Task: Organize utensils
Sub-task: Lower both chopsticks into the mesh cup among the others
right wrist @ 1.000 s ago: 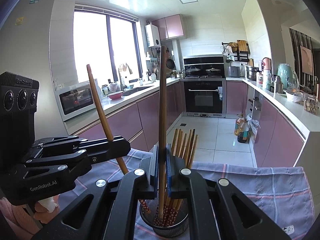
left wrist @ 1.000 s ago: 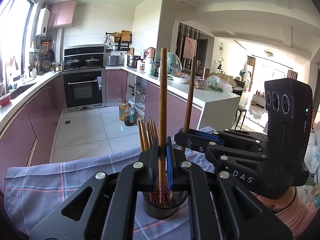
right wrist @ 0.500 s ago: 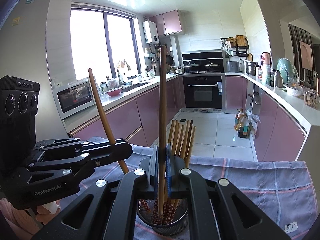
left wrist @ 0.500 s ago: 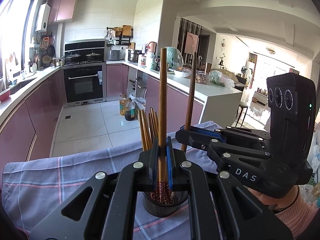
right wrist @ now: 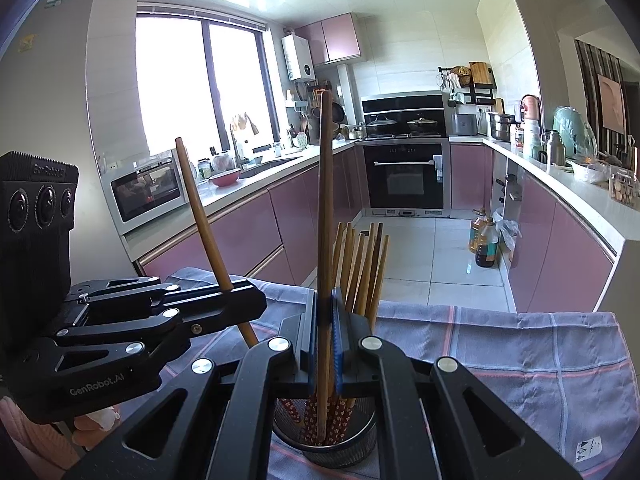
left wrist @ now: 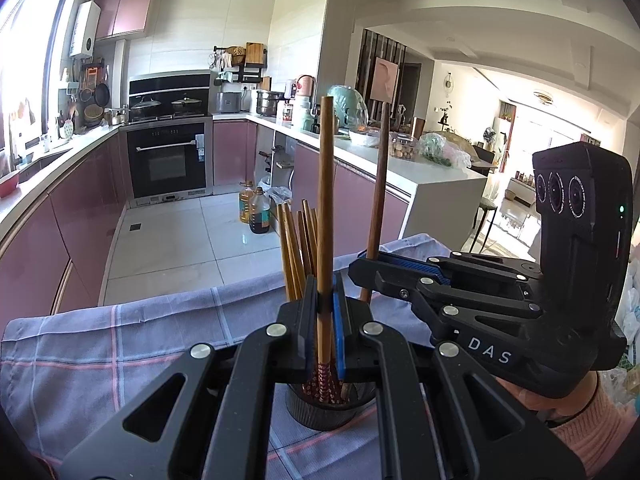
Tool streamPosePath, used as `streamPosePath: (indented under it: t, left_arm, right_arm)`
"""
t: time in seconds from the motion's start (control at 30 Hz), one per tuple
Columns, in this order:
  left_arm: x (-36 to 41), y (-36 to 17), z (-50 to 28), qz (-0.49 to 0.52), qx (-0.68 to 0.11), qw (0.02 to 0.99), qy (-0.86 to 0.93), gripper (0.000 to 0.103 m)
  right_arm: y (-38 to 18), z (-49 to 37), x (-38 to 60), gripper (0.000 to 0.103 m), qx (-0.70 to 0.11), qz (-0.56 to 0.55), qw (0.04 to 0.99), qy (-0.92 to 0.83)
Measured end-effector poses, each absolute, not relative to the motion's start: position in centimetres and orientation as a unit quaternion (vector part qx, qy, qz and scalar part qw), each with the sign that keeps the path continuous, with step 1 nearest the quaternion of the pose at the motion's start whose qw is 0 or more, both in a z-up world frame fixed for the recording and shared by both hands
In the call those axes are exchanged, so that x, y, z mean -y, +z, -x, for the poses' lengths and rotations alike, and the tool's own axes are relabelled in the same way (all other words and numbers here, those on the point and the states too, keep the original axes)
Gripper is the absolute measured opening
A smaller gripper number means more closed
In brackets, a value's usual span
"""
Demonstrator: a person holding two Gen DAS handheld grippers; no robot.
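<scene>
My left gripper point(left wrist: 326, 308) is shut on an upright brown chopstick point(left wrist: 326, 200); its patterned lower end sits in the mouth of a dark metal holder point(left wrist: 328, 410). Several more chopsticks point(left wrist: 298, 248) lean in that holder. My right gripper point(right wrist: 325, 320) is shut on a second upright chopstick point(right wrist: 325, 200), whose tip reaches down inside the holder point(right wrist: 326, 446) among the other chopsticks point(right wrist: 366, 268). Each gripper shows in the other's view: the right gripper point(left wrist: 362, 268) with its chopstick point(left wrist: 378, 184), the left gripper point(right wrist: 258, 304) with its slanted chopstick point(right wrist: 200, 220).
The holder stands on a purple checked cloth point(left wrist: 120, 344) point(right wrist: 500, 352) whose far edge drops to the kitchen floor. Pink cabinets, an oven point(right wrist: 404, 176) and oil bottles point(left wrist: 256, 212) lie beyond. A hand in a pink sleeve point(left wrist: 592, 428) holds the right gripper.
</scene>
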State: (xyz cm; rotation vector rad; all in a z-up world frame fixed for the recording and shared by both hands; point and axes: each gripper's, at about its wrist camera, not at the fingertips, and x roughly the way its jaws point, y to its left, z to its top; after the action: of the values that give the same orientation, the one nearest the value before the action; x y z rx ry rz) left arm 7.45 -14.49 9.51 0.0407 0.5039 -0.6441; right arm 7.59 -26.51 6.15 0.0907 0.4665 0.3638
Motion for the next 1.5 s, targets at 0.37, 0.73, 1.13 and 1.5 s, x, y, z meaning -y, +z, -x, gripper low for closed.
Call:
streamPosePath:
  t: [0.37,0.73,1.13,1.5]
  left_arm:
    - [14.4,8.9,-7.6,-0.020,-0.254,0.914,-0.314,0.008]
    - [14.6,8.2,-8.5,-0.020,-0.265,0.911,-0.315,0.008]
    - [15.0,6.8,-9.3,-0.024,-0.281,0.906,-0.315,0.008]
    - [15.2,4.6,-10.5,-0.031,-0.301,0.900,-0.315,0.008]
  right_arm:
    - [5.3,-7.9,26.6,0.006,-0.241,-0.048,0.953,0.179]
    - [4.5,-8.1,26.6,0.006,-0.251,-0.050,0.950,0.180]
    - [3.6,-8.4,26.6,0.006,-0.262,-0.053,0.947,0.178]
    - [3.1,-8.8,26.5,0.006,-0.271,-0.053,0.945,0.177]
